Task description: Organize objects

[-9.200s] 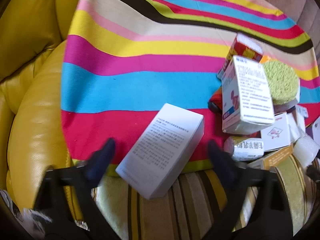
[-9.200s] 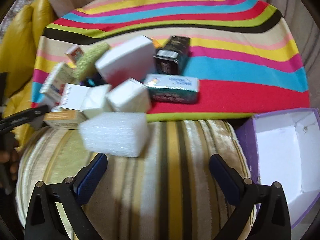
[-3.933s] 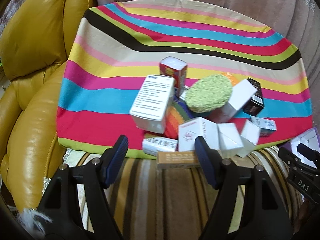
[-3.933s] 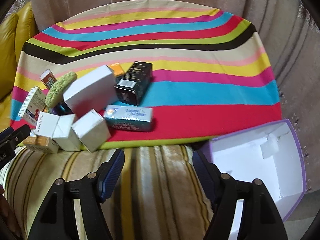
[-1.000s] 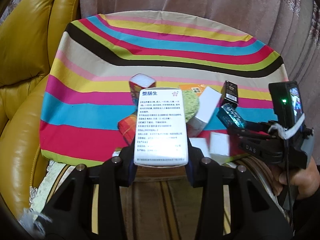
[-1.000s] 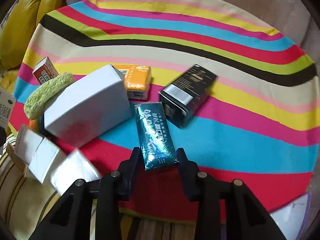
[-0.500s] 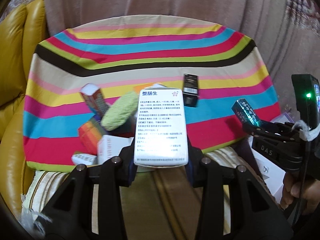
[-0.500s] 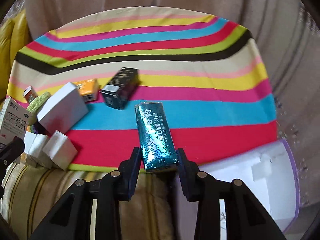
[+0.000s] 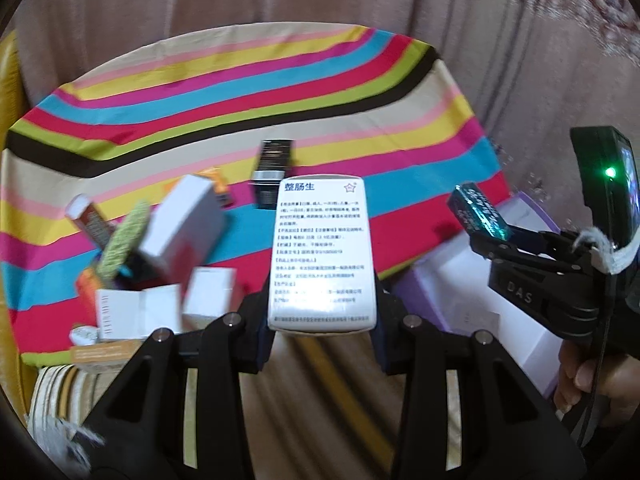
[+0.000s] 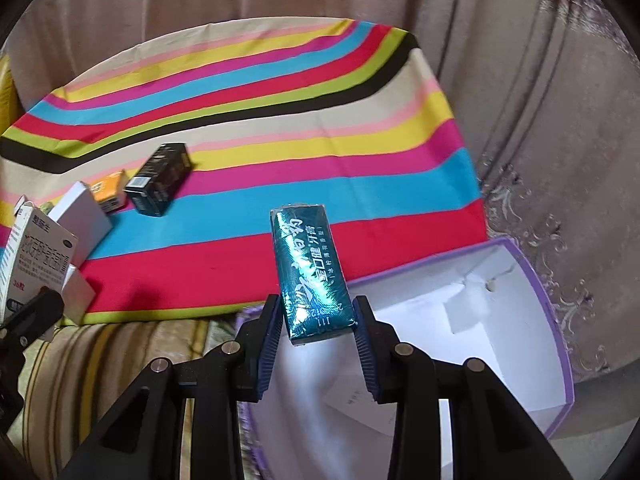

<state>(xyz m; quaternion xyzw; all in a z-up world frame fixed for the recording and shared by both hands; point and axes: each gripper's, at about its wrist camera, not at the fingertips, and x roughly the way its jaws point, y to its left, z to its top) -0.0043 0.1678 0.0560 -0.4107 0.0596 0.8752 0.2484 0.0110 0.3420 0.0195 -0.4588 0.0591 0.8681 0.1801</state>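
Right now my right tongs [image 10: 316, 330] clamp the teal box [image 10: 310, 270] just above the purple-rimmed box [image 10: 520, 320], ready to drop; my left tongs [image 9: 322, 320] grip the white medicine box [image 9: 322, 252], waiting beside.

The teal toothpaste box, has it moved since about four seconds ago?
Yes. The teal toothpaste box lay on the striped cloth then; now the right gripper holds it lifted, over the near edge of the purple box.
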